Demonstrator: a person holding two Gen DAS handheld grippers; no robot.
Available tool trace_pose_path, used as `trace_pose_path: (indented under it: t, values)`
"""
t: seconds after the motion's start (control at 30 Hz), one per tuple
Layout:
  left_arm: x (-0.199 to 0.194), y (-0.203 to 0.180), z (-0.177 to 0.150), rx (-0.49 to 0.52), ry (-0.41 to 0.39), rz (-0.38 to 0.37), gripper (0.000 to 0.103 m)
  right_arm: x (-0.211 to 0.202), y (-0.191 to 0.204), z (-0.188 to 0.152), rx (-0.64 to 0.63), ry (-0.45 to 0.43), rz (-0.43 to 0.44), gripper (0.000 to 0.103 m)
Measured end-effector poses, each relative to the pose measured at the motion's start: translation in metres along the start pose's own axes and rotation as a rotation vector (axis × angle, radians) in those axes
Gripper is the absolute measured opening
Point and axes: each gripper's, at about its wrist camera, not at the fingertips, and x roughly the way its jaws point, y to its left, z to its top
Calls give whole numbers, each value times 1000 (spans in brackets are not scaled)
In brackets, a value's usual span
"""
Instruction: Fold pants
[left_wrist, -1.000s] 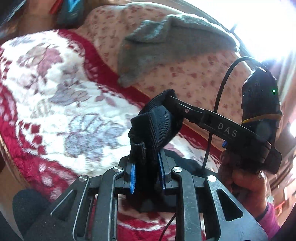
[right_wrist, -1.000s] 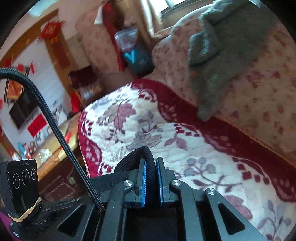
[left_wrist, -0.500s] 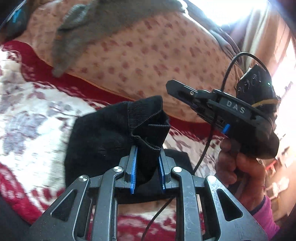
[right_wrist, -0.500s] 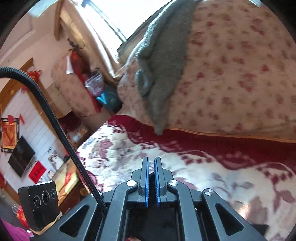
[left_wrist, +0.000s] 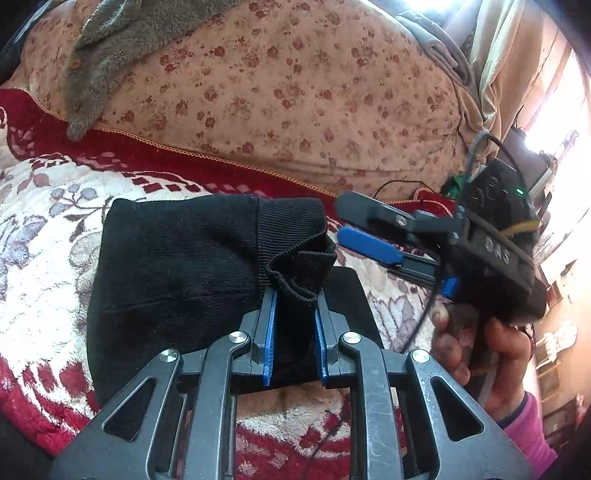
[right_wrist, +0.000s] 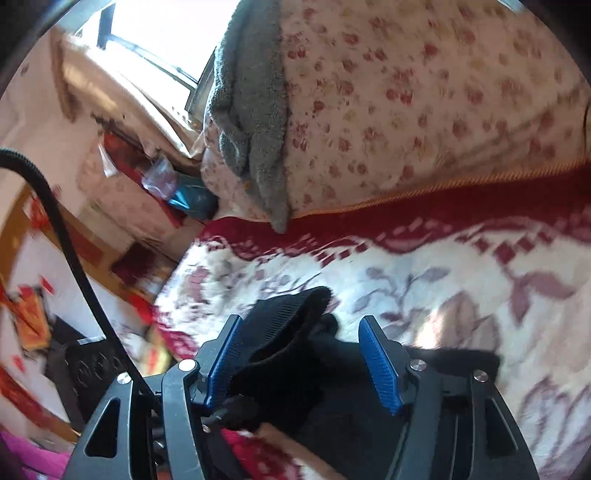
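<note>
We see the left gripper (left_wrist: 293, 332) clamped on the ribbed hem of the pants (left_wrist: 177, 266), which lie ahead on the blanket (left_wrist: 40, 221). The right gripper (right_wrist: 303, 354) gapes; blurred hem sits between its fingers, seemingly ungripped.

Sunlit window (right_wrist: 140, 33) behind a floral cushion (left_wrist: 295, 92) (grey towel (right_wrist: 255, 110) draped over).

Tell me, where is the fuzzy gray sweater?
The gray sweater hangs over the rose-print quilt at the back of the bed, upper left in the left wrist view, beyond the black pants.
</note>
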Motion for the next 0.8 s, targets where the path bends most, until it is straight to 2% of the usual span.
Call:
trace_pose_path:
  t: [0.07, 0.1, 0.13, 0.17, 0.2, 0.37, 0.47, 0.57, 0.67, 0.73, 0.8]
  values:
    - [-1, -1, -2, 5, 1, 1, 16, 16, -5, 0, 33, 55, 24, 61]
    - [-1, -3, -3, 10, 3, 2, 16, 24, -6, 1, 42, 71, 19, 40]
    - [0, -4, -4, 13, 7, 5, 16, 28, -7, 0, 47, 69, 30, 26]
    - [0, -4, -5, 13, 10, 9, 16, 30, -7, -1, 51, 64, 51, 17]
    - [1, -5, -5, 14, 11, 8, 16, 29, -6, 0, 44, 48, 57, 14]
    - [4, -27, -3, 49, 18, -30, 16, 5, 7, 3, -45, 11, -12, 12]
    - [12, -51, -4, 83, 36, -84, 16, -18, -2, 7, -48, -11, -55, 11]
    - [23, -72, -7, 106, 72, -136, 12, -34, -17, 7, -25, -34, -96, 10]
    - [38, -90, -13, 152, 73, -115, 12, -46, -37, 2, 6, -52, -127, 10]
    - [45, -87, -15, 130, 106, -123, 12, -46, -46, -3, 24, -47, -162, 10]
    - [40, -79, -13, 121, 106, -115, 12, -49, -51, -10, 25, -46, -142, 10]
